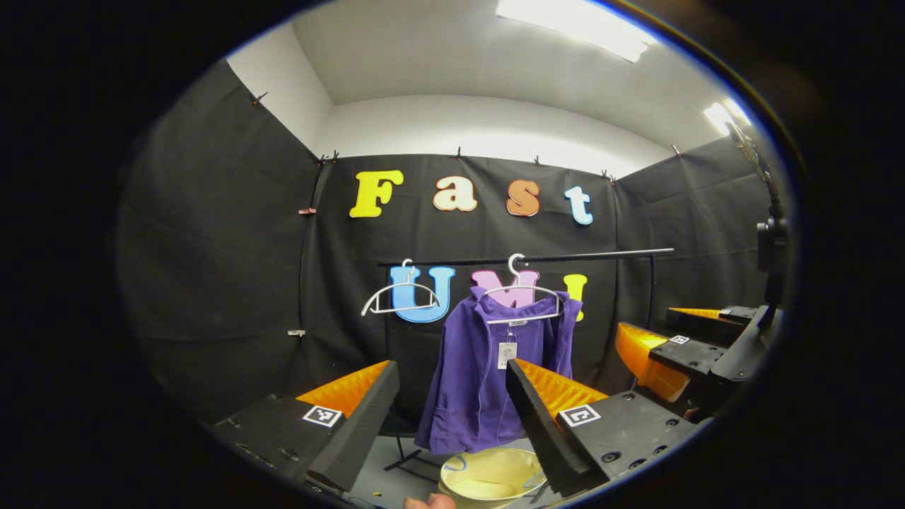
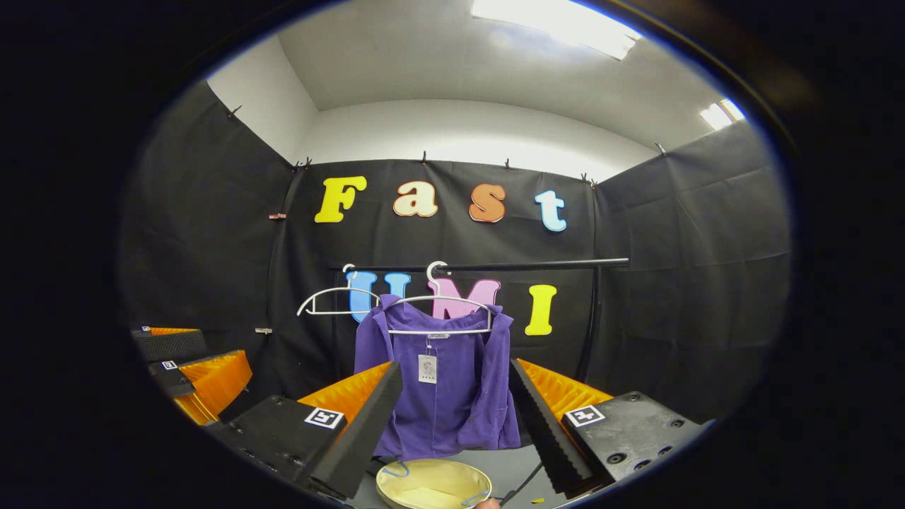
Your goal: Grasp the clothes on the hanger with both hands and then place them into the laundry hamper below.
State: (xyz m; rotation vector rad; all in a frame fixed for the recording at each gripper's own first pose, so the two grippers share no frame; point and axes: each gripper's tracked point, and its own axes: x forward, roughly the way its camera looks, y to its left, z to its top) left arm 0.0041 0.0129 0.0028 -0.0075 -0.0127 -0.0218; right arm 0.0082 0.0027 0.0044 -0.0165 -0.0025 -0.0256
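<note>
Nothing of the task looks done yet. Purple jacket hangs on its white hanger from the black rail, with an empty hanger beside it on that rail. Laundry hamper sits on the floor below the rail. Left gripper and right gripper both have their fingers apart, short of the rail, touching nothing. Grasp, lift-off and drop all remain.
</note>
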